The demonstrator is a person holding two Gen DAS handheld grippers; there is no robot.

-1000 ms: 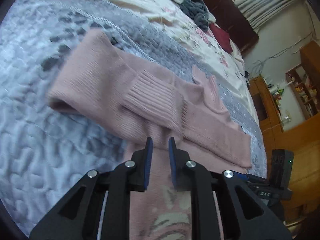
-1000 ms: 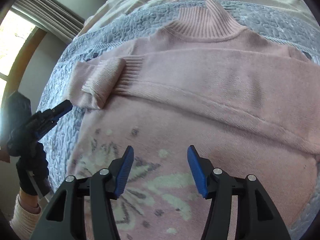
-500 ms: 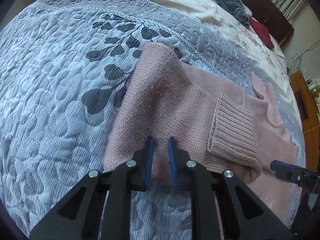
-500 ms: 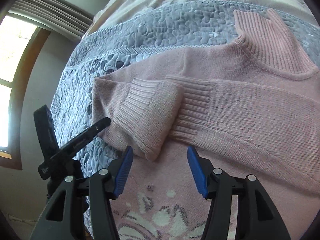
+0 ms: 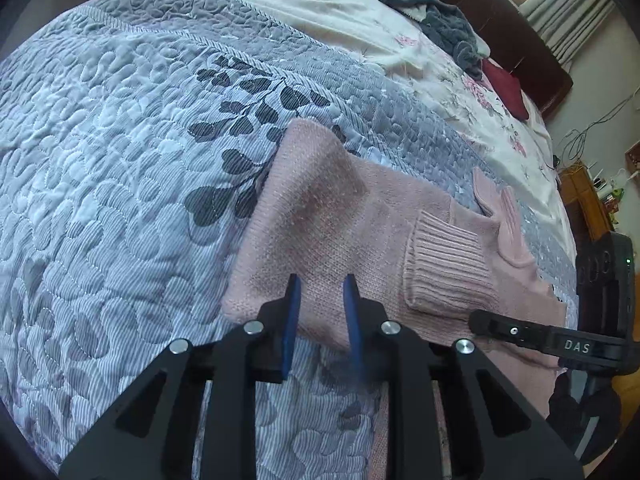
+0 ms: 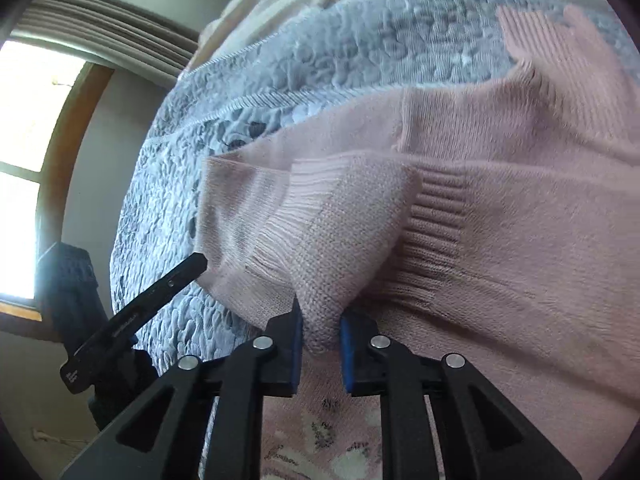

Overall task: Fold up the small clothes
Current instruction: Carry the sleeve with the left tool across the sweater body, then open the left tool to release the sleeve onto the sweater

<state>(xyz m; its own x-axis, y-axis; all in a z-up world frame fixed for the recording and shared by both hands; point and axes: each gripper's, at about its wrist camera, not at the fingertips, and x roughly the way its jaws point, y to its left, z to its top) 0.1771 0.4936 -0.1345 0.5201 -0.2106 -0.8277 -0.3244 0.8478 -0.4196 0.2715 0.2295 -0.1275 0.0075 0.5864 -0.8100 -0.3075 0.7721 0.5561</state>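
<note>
A pink knit sweater [image 5: 320,208] lies on the bed with one sleeve folded across its chest, its ribbed cuff [image 5: 444,264] on top. My left gripper [image 5: 321,280] sits at the sweater's folded left edge. Its jaws stand a narrow way apart and pink knit lies between them. In the right wrist view my right gripper [image 6: 321,316] is shut on the folded cuff [image 6: 340,248] of the sweater [image 6: 500,240]. A black finger [image 6: 168,284] of the left gripper touches the sweater's edge. A finger [image 5: 504,328] of the right gripper rests by the cuff.
A grey-blue quilt [image 5: 120,160] covers the near bed, with a cream floral sheet [image 5: 340,12] beyond it. A grey garment [image 5: 440,12] and a dark red cloth [image 5: 504,84] lie by the headboard. Wooden furniture [image 5: 588,200] stands right, and a window [image 6: 24,120] left.
My right gripper moved down onto the cuff and went from wide open to shut on it. My left gripper shifted to the sweater's left edge and its gap widened slightly.
</note>
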